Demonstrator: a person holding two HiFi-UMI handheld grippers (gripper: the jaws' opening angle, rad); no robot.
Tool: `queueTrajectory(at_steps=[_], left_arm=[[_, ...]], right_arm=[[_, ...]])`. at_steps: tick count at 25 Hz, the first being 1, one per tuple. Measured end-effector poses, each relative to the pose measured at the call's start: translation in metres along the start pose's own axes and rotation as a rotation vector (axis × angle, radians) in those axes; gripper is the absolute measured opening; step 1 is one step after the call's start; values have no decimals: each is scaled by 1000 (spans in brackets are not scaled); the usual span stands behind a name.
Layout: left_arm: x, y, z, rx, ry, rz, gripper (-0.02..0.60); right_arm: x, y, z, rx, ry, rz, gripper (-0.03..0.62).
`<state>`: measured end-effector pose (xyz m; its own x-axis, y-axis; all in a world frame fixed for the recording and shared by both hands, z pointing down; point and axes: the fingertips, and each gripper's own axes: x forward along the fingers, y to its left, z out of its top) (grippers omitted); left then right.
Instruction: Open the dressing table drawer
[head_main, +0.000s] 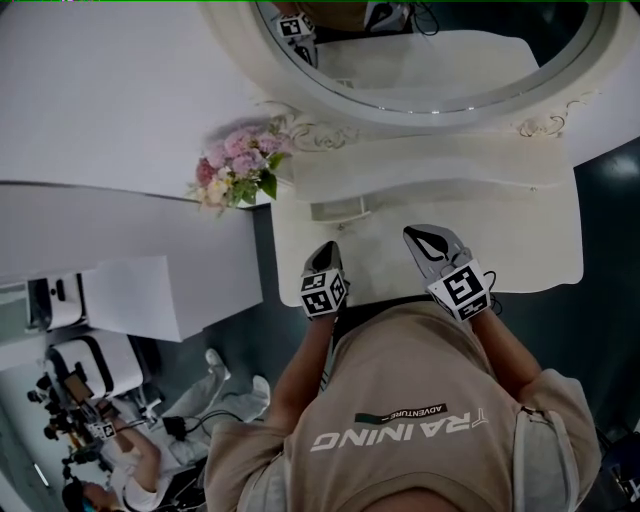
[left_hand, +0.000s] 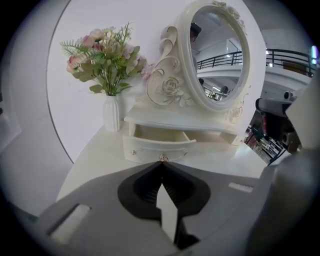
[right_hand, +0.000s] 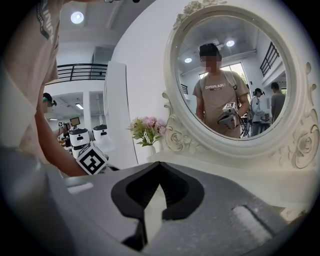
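Left gripper (left_hand: 161, 163) and right gripper (right_hand: 159, 164) both pinched closed on nothing, parked at near edge of table (left_hand: 95, 157), likely because drawer (left_hand: 159, 144) under mirror (left_hand: 220, 55) already stands pulled out, knob (left_hand: 162, 158) just past left tips.

Drawer (left_hand: 150, 148) — smooth, cream-painted, satin finish; mirror (left_hand: 220, 55) — glossy glass.
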<state>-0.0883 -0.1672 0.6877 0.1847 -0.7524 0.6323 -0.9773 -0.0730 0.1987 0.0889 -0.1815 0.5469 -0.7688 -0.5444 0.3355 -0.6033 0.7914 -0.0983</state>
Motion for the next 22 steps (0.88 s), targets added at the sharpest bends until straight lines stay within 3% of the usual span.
queueTrajectory(at_steps=[11, 19, 22], left_arm=[[-56, -3, 72, 48, -167, -90, 14], [-96, -30, 151, 217, -310, -187, 15], [-105, -39, 174, 240, -367, -222, 15]], right_arm=[[13, 8, 34, 13, -31, -32, 2], [26, 17, 67, -33, -72, -47, 2], [26, 23, 90, -68, -114, -36, 2]])
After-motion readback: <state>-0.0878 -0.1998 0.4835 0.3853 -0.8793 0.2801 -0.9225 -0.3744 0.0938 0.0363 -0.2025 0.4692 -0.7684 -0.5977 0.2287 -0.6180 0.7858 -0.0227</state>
